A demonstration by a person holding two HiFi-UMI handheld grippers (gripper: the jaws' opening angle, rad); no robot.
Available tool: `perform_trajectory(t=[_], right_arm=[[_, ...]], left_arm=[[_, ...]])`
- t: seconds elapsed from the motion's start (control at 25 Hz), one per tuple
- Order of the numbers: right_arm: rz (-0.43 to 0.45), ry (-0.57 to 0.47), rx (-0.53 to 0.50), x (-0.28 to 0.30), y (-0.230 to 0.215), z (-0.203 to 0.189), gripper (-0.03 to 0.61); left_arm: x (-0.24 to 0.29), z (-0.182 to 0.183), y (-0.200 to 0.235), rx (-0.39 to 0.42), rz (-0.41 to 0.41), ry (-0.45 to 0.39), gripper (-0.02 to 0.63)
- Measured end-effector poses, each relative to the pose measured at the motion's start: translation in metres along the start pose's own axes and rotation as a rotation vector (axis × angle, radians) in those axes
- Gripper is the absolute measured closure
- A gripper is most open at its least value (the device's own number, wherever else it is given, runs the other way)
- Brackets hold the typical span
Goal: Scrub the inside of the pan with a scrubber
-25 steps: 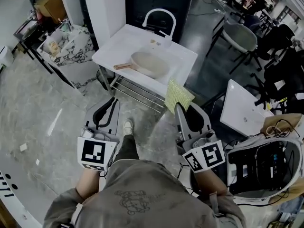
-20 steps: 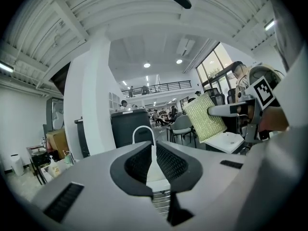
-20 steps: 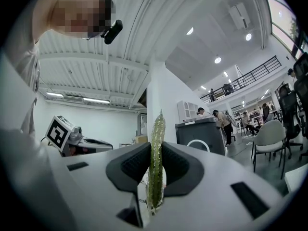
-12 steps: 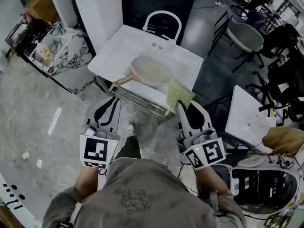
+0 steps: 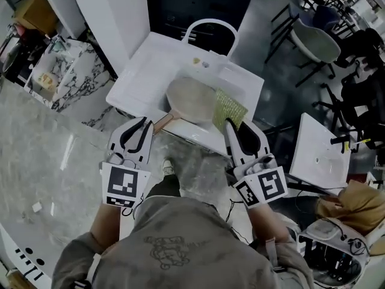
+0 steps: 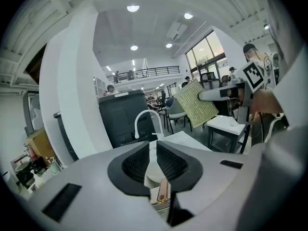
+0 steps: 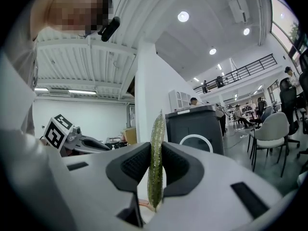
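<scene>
The pan [image 5: 189, 97] is sitting on the white sink unit [image 5: 142, 71] at upper centre of the head view, with its handle pointing lower left. I am pinching the green scrubber [image 5: 229, 108] edge-on in my right gripper [image 5: 229, 127], just right of the pan. My left gripper [image 5: 143, 125] is hovering by the handle with its jaws pressed together and empty.

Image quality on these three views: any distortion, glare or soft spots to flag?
Head view: even light, no glare; the round beige pan and white sink unit are crisp, and straight edges bow slightly. Left gripper view: heavy fisheye, black corners, ceiling lights blown out. Right gripper view: same fisheye and black corners; the thin green scrubber is seen edge-on and stays readable.
</scene>
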State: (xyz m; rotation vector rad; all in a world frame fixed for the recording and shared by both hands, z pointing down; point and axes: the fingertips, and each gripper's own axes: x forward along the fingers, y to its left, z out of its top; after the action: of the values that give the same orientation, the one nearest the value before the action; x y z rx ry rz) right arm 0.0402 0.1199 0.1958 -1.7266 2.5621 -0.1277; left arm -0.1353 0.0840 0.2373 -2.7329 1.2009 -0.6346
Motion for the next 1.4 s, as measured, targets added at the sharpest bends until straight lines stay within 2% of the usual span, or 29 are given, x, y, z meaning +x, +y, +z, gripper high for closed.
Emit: perform_trajectory(t=[0.24,0.36,0.64,0.76,0.92,1.08,1.4], right_arm=[[-0.034,0.032,-0.004,0.055,-0.018,-0.006,0.506],[-0.050,0.047,-0.010,0.077,-0.024,-0.009,0.506],[-0.082,0.104,-0.027,0.104,-0.039,-0.029,0.506],[-0.084,0.138,-0.034,0.111,-0.046,-0.041,0.506],[-0.075,0.185,-0.045,0.121,-0.058,-0.056,0.506],[-0.058,0.222,-0.043,0.132,-0.073,-0.069,0.506],[0.012,0.288,-0.021,0.163,-0.110,-0.107,0.506]], left_arm=[[0.041,-0.019,0.025,-0.007,-0.118,0.077,0.566],[0.058,-0.027,0.031,-0.021,-0.192,0.113,0.467],[0.086,-0.048,0.025,-0.027,-0.332,0.203,0.383],[0.096,-0.061,0.020,0.004,-0.357,0.262,0.373],[0.108,-0.072,0.006,-0.003,-0.405,0.324,0.373],[0.122,-0.095,-0.009,0.027,-0.453,0.442,0.365],[0.152,-0.129,-0.026,0.001,-0.464,0.609,0.364]])
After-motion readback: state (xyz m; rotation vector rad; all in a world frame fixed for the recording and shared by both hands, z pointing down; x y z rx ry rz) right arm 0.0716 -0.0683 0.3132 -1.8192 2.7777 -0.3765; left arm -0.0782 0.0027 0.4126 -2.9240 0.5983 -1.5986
